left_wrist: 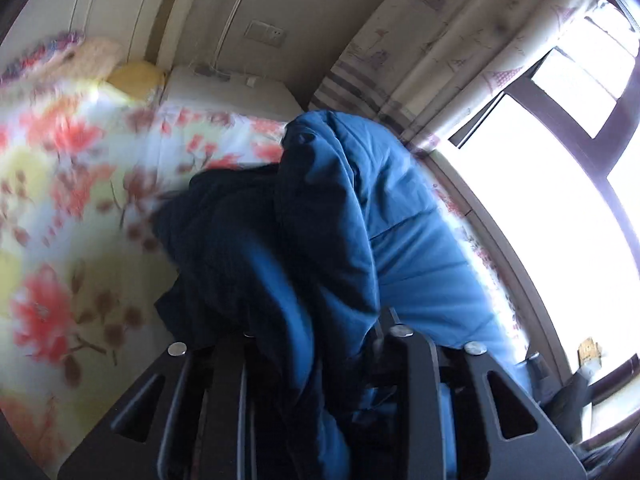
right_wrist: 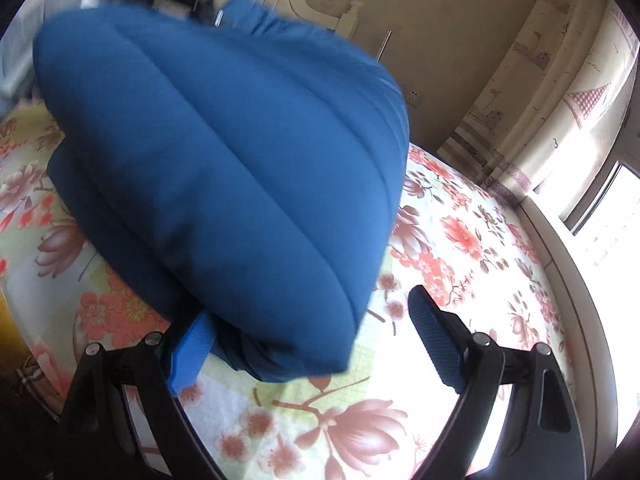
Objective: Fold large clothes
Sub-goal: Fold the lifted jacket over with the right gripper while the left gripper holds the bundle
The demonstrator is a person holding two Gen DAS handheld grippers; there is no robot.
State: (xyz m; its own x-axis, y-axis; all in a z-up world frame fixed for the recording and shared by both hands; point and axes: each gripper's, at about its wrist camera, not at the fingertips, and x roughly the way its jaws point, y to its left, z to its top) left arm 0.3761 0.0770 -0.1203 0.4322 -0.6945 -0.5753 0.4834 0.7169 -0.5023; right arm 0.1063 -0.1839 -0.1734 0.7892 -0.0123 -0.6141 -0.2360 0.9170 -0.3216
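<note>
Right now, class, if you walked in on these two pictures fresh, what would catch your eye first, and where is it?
A puffy blue jacket heaped on the flowered bedsheet fills the middle of both views. The left gripper is shut on its fabric, while the right gripper stands open at its near edge. A bright window glares at the right.

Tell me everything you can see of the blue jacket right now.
The blue jacket is a padded, quilted garment of smooth fabric with a darker navy lining showing. It is bunched and lifted in a mound above the floral bedsheet, its lower part still on it. The left gripper is shut on a fold; the right gripper stands open beside its hem.
</note>
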